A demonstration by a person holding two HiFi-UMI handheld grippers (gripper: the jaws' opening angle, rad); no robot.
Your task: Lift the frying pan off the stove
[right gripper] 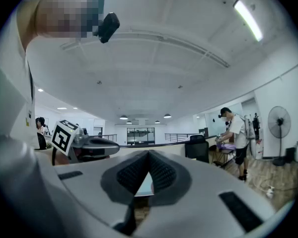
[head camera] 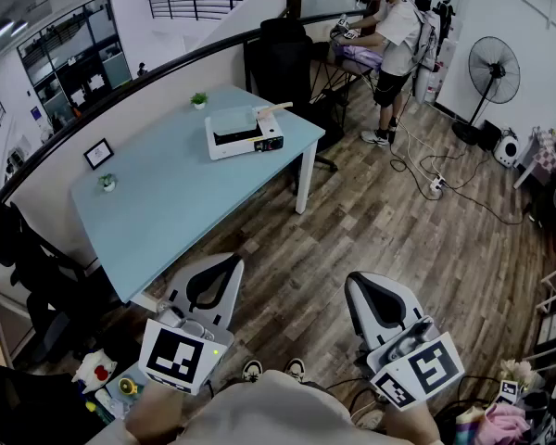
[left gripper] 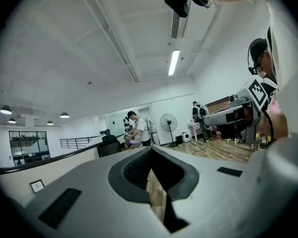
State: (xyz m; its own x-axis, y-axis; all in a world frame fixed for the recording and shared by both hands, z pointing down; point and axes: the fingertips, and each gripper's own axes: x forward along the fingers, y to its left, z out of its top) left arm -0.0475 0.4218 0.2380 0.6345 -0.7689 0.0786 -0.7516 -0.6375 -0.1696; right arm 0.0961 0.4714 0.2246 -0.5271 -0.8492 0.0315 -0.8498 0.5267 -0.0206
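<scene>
**Tools closed and empty, pan on the stove**

Your left tool (head camera: 233, 262) and right tool (head camera: 352, 278) were held near your body above the wooden floor (head camera: 371, 221), each with its jaws pressed together on nothing. The frying pan (head camera: 233, 119) sat on the white stove (head camera: 246, 143), on the pale blue tabletop (head camera: 167, 193), well apart from both tools. Beyond the tabletop, a person (head camera: 398, 35) stood near a standing fan (head camera: 494, 70).

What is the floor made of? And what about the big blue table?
The floor looks like wood planks, or maybe wood-look laminate: brown streaky boards with seams between them and a slight shine. The table has a smooth, matte light-blue top with no grain showing, so it is probably painted or laminated board, though the picture can't settle which.
</scene>
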